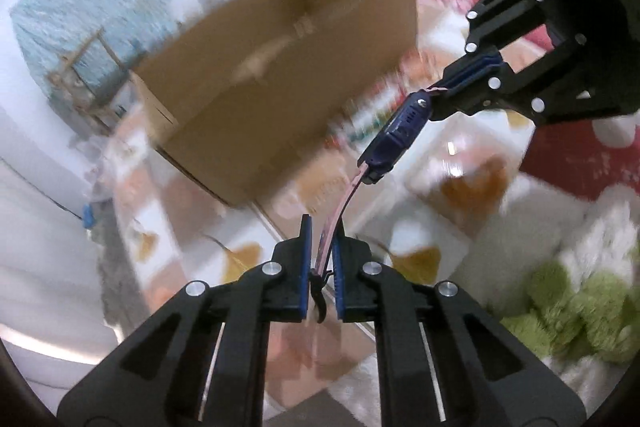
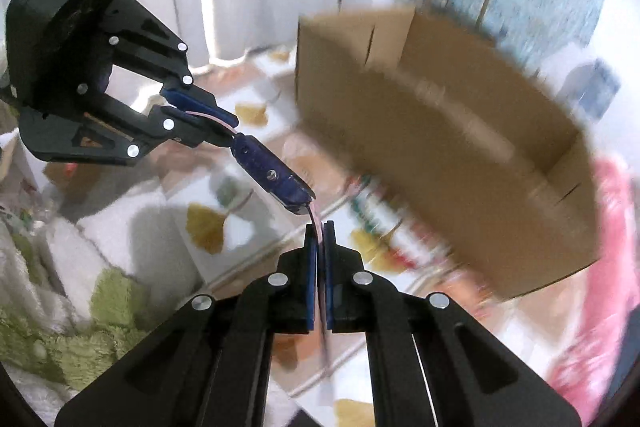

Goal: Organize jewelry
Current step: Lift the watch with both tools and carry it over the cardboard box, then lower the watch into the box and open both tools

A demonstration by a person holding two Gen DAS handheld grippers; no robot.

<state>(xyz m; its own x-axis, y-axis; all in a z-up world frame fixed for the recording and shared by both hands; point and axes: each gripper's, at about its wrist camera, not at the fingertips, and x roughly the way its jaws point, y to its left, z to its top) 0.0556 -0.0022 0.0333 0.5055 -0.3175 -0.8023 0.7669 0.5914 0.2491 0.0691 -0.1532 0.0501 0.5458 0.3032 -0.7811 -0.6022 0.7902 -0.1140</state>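
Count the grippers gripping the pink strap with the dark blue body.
2. The left gripper pinches one end of the pink strap; the right gripper pinches the other end, the dark blue body hanging between them. Neither grip is hidden.

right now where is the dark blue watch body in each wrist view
Left wrist view: the dark blue watch body sits right of centre, strung on its pink strap.
Right wrist view: it lies left of centre, above that camera's own jaws.
Shared landmark: the cardboard box.
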